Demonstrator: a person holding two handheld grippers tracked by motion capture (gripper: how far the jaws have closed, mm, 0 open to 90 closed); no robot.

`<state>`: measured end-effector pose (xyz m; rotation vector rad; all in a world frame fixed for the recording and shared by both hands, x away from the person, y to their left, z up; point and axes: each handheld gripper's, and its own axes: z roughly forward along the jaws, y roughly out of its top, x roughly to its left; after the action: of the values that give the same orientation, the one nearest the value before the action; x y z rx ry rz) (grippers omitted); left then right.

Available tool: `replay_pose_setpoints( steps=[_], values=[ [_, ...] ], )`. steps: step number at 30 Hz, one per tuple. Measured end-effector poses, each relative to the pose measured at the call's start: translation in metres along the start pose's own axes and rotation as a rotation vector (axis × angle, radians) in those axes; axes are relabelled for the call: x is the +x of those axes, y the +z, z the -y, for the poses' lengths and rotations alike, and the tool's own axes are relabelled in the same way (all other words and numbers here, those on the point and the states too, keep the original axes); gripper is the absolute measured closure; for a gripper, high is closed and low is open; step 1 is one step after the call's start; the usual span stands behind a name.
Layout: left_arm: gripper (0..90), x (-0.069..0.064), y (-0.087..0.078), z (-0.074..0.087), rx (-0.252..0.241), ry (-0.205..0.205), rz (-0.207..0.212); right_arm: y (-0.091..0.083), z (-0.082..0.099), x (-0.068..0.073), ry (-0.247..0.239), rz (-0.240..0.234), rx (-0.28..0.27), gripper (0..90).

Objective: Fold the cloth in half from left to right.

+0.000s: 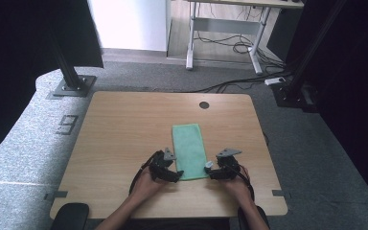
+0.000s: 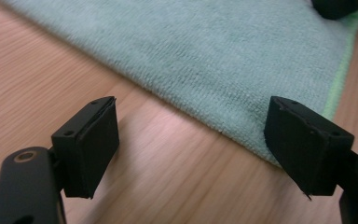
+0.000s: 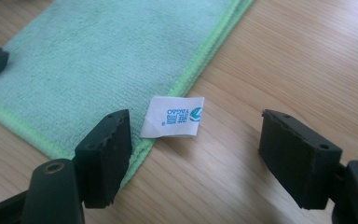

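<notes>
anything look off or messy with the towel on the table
Nothing stands out. The green towel lies flat and folded in a neat strip on the table; its white label sticks out at the near right corner, beside the open right tool.

From my station this reads as a lab or office test room. I see a plain wooden table (image 1: 124, 124) on grey carpet (image 1: 24, 143), with black metal posts bolted to floor plates (image 1: 72, 86) at far left and far right. Beyond it stands a desk frame (image 1: 225, 43) over loose cables (image 1: 230, 45).
</notes>
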<state>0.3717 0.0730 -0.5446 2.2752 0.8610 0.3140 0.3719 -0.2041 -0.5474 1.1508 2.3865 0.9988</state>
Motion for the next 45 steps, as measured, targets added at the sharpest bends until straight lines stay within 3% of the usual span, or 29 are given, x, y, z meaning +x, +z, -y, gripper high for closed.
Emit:
replay_pose_setpoints(
  steps=[11, 21, 35, 38, 42, 45],
  values=[
    [18.4, 0.03, -0.019, 0.021, -0.009, -0.041, -0.023, 0.021, -0.02, 0.026, -0.04, -0.032, -0.006, 24.3],
    [18.2, 0.052, -0.029, 0.031, -0.007, -0.058, -0.04, 0.037, -0.035, 0.043, -0.067, -0.058, -0.008, 23.8],
    [17.4, 0.05, -0.029, 0.031, -0.02, -0.061, -0.04, 0.038, -0.037, 0.043, -0.057, -0.062, 0.0, 22.4],
    [14.9, 0.049, -0.033, 0.028, -0.02, -0.042, -0.038, 0.034, -0.038, 0.043, -0.073, -0.065, -0.004, 17.9],
    [12.4, 0.048, -0.044, 0.027, -0.03, -0.023, -0.017, 0.024, -0.038, 0.039, -0.054, -0.08, -0.023, 13.2],
    [10.2, 0.048, -0.049, 0.028, -0.025, -0.009, -0.027, 0.019, -0.037, 0.036, -0.052, -0.078, -0.027, 12.1]
  ],
)
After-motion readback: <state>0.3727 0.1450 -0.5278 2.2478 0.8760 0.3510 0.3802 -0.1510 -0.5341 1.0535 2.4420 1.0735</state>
